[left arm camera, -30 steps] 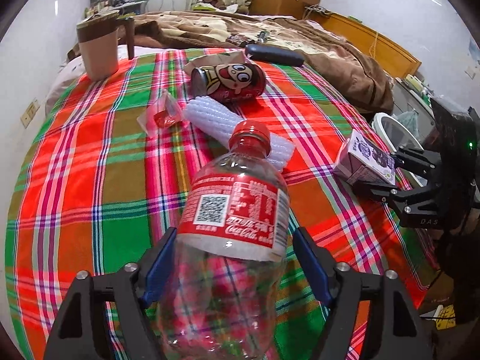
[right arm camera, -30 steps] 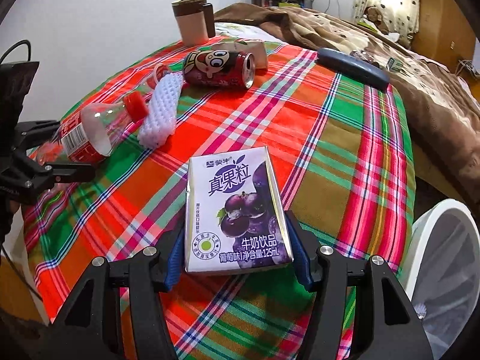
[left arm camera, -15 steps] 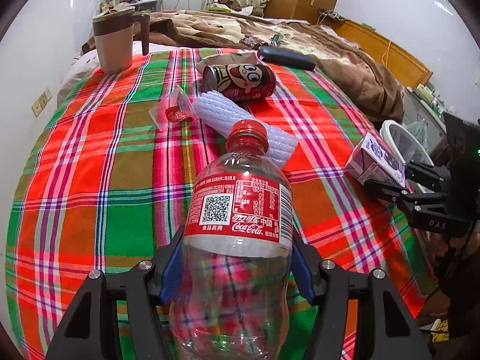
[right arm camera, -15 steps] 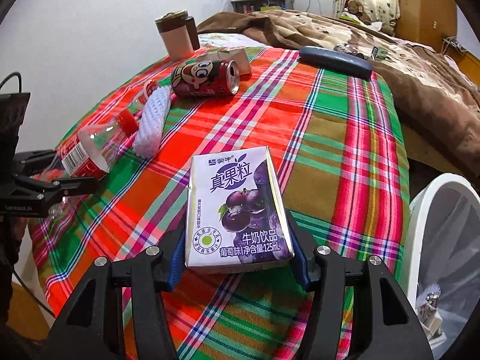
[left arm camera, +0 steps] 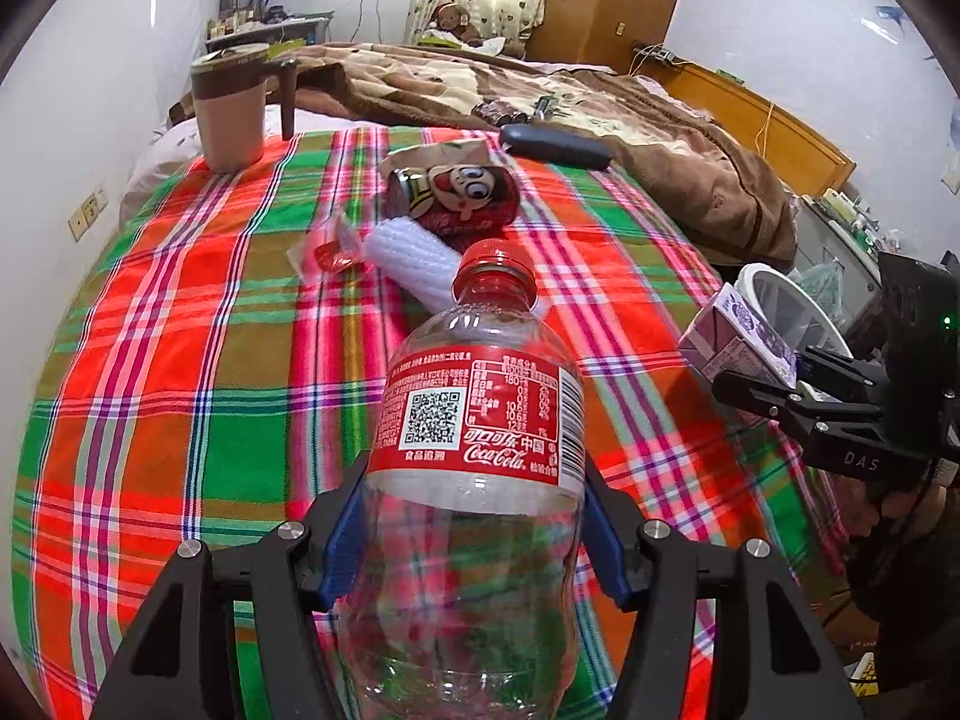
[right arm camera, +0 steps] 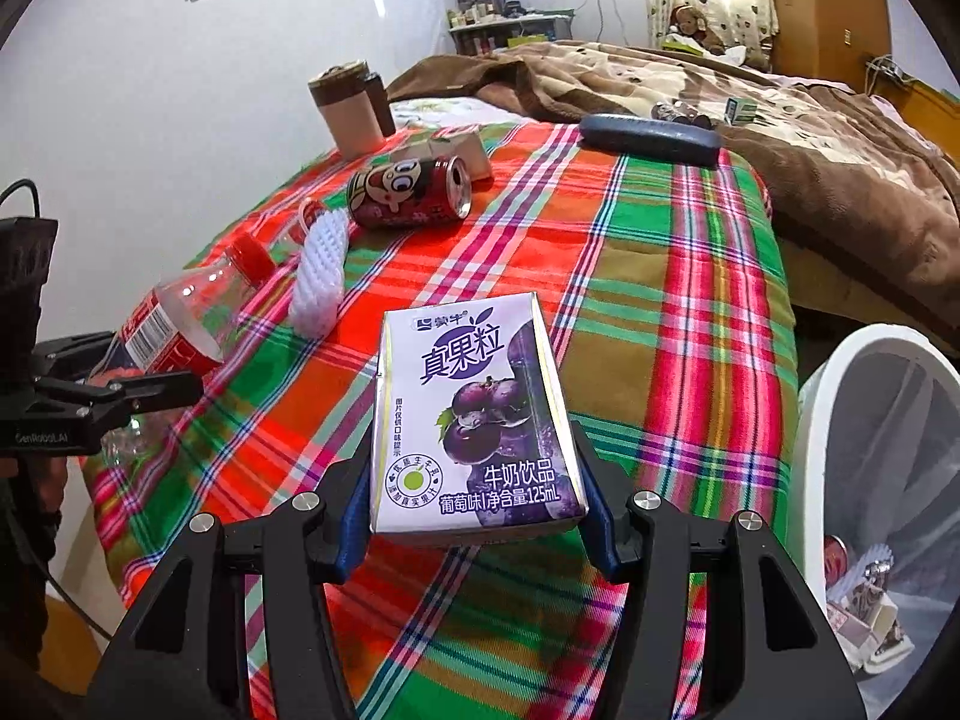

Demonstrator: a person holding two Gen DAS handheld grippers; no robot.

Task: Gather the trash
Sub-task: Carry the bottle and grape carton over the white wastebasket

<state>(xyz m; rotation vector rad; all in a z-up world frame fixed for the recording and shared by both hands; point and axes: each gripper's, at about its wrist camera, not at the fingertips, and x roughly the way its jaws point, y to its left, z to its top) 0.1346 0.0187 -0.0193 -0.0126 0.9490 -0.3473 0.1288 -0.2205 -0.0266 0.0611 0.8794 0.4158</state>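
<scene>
The left hand-held gripper (left arm camera: 474, 534) is clamped on a clear plastic bottle (left arm camera: 474, 480) with a red label and red cap, its blue pads (left arm camera: 345, 531) pressing the bottle's sides just below the label. The bottle points forward from the gripper, above a plaid cloth (left arm camera: 198, 372) covering the tabletop.

The right hand-held gripper (right arm camera: 474, 510) is clamped on a purple milk carton (right arm camera: 474, 414), one pad on each side of its lower end, and the carton is lifted off the cloth. Just to the right of this gripper and lower down stands a white bin (right arm camera: 864, 450) with a clear liner; some trash lies at its bottom.

Ahead of both grippers, on the cloth, lie a red can (right arm camera: 411, 195) on its side, a white foam net sleeve (right arm camera: 321, 276) and a small clear wrapper (left arm camera: 327, 246). Farther off are a brown lidded cup (left arm camera: 231, 108) and a dark case (right arm camera: 651, 138) at the cloth's far edge, beside a brown blanket (right arm camera: 810, 138).
</scene>
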